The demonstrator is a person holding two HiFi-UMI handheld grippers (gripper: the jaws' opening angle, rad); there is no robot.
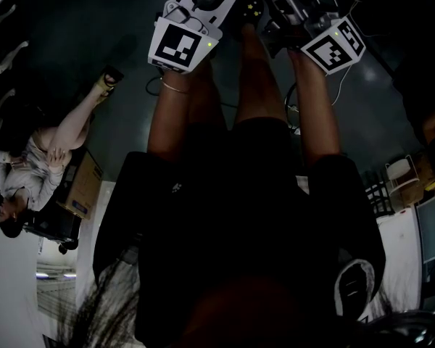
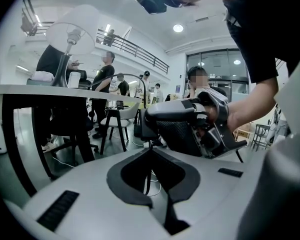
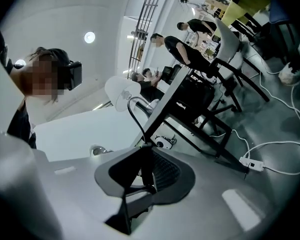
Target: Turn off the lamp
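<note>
**2 claws on the cord, lamp waiting to go dark**

A person works 2 hand-held claws low beside a white-topped table (image 2: pixel 40 89). The white-shaded table lamp (image 2: pixel 70 34) stands on it at the far left, well apart from both tools. Whether it is lit cannot be told in the bright room.

The right gripper (image 3: pixel 140 145) has its tips pinched on the thin black power cord (image 3: pixel 133 120) that runs down from the lamp. A thicker dark piece (image 3: pixel 146 168) just behind the tips is probably the inline switch. The left gripper (image 2: pixel 150 150) also appears clamped on the cord, with its tips together just beside the right one.

The step looks best done with the left claw only steadying the cord while the right squeezes squarely across the switch. Neither should pull, since a tug could drag the lamp toward the table's edge.
</note>
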